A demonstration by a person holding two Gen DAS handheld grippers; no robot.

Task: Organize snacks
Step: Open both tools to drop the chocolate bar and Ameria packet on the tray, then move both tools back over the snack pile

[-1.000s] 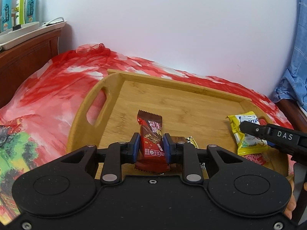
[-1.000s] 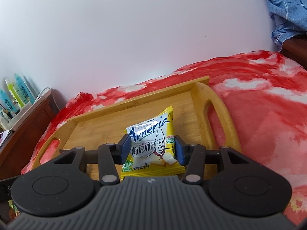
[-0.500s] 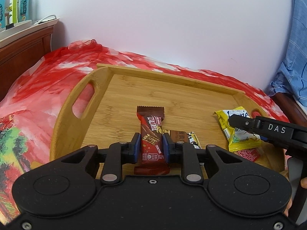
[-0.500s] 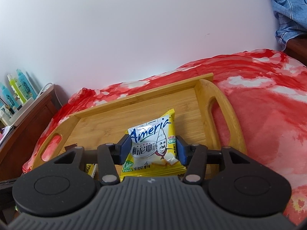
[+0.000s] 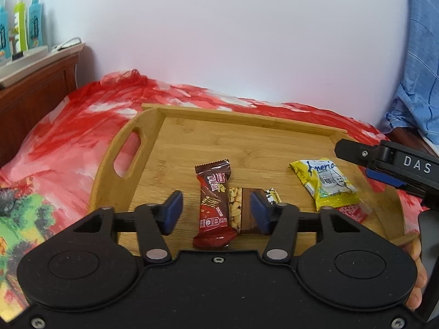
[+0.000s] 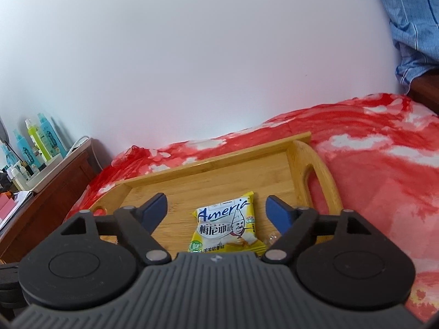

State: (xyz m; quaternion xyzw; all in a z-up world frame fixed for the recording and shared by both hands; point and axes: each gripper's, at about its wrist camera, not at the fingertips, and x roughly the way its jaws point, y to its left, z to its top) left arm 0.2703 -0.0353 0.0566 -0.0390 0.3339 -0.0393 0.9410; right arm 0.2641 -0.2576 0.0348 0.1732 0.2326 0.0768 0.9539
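Snacks sitting loose on wooden tray (image 5: 153,126): red bar (image 5: 214,205) between left gripper (image 5: 215,212) jaws, yellow pack (image 6: 227,224) between right gripper (image 6: 216,213) jaws, both spread wide. Could nudge peanut bar (image 5: 241,208) backing out carelessly.

The tray (image 5: 247,126) lies on the blanket (image 5: 68,142) with the wall (image 5: 219,41) behind it at twelve o'clock. On the tray, in the left wrist view, the wafer bar (image 5: 214,205) lies at six o'clock — the peanut bar (image 5: 241,208) touches it on its three o'clock side. The biscuit packet (image 5: 326,183) lies well apart toward three o'clock, overlapping a small sachet (image 5: 354,212). Bottles (image 5: 24,24) stand on a shelf (image 5: 41,54) at ten o'clock — clothing (image 5: 419,68) hangs at two o'clock.
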